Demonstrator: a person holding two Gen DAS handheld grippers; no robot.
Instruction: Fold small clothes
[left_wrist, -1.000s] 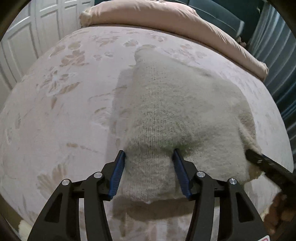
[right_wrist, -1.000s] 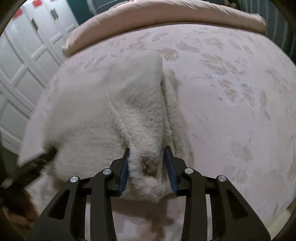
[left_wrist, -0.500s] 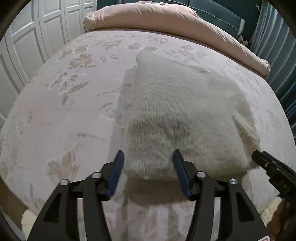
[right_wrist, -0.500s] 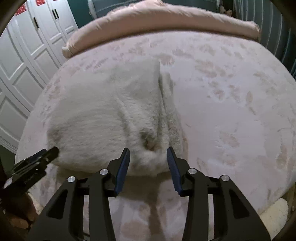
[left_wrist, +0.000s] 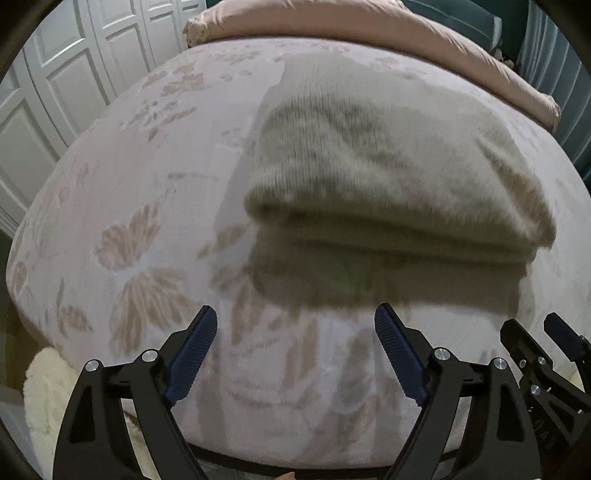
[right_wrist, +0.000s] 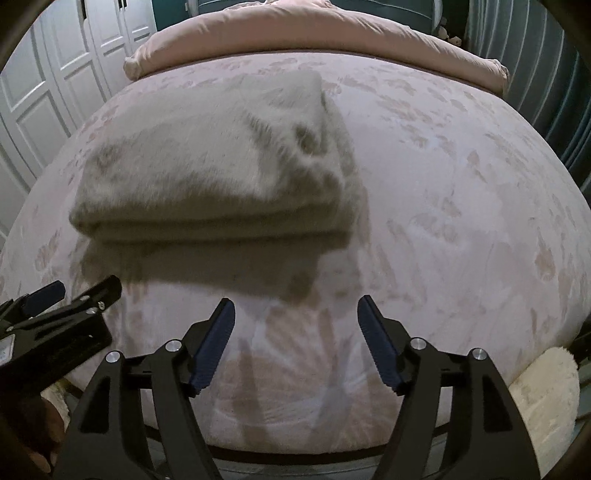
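The cream knitted garment (left_wrist: 399, 177) lies folded in layers on the bed (left_wrist: 155, 206), its folded edge facing both cameras and casting a shadow onto the floral bedspread in front of it. It rests flat, touched by neither tool.

The left wrist view shows the garment ahead and to the right of the left hand-held gripper (left_wrist: 295, 350); the right wrist view shows it ahead and to the left of the right hand-held gripper (right_wrist: 295, 343). Each view catches the other tool at its lower corner. Only the right wrist view shows the garment's far corner and a second layer along its right side. Only the left wrist view shows the ribbed knit of its left edge.

Both hand-held grippers are released. Their jaws have just been opening, stand wide, and have only bare bedspread between them. Each sits short of the garment's near edge, clear of it.

A pink duvet (right_wrist: 295, 33) is bunched across the head of the bed. White panelled doors (left_wrist: 74, 74) stand to the left. A fluffy cream item (right_wrist: 543, 398) lies at the bed's near edge.
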